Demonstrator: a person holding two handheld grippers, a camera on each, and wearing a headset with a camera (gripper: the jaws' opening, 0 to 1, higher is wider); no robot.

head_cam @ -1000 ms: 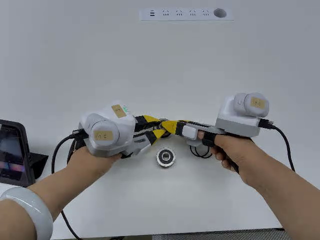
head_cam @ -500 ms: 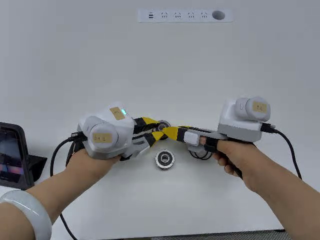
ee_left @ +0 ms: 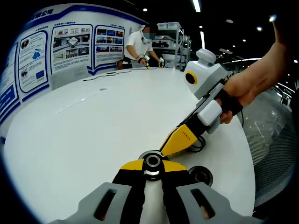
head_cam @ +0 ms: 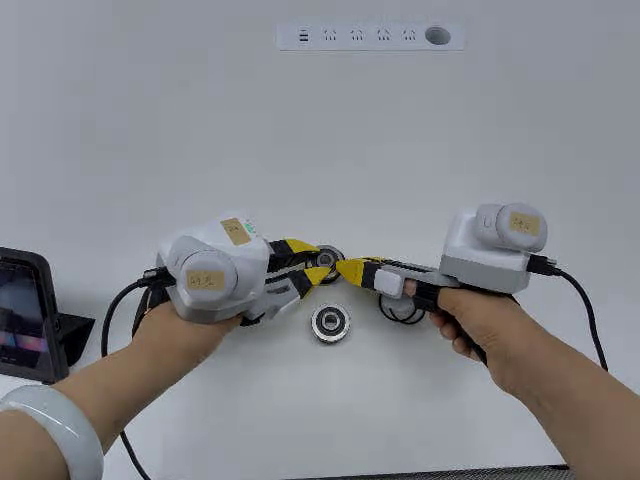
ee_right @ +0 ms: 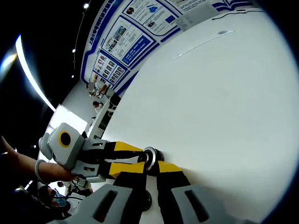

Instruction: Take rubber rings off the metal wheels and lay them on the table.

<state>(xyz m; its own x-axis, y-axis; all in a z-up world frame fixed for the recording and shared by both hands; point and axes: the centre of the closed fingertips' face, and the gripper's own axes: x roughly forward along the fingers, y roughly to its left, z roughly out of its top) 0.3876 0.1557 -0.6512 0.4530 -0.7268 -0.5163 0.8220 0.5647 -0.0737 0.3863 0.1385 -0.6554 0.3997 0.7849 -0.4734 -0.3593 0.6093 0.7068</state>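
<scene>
The metal wheel [ee_left: 153, 162] at lower centre shines polished against the smooth matt white table [ee_left: 93, 126], while the rubber rings [head_cam: 402, 312] look dull black.

Two metal wheels and loose rubber rings noted.

First wheel [head_cam: 329, 256]: small, round, silvery hub, dark outer band. Clamped between jaws of left gripper [head_cam: 318, 264], hub face turned toward left gripper view.

Second wheel [head_cam: 330, 322]: laid flat on table at 6 o'clock of first wheel, apart from it. Bright hub, black rim, hub hole facing up. Not touched by anything.

Rings [head_cam: 401, 309]: thin black loops, overlapped, laid flat on table at 3 o'clock of second wheel, near it.
</scene>
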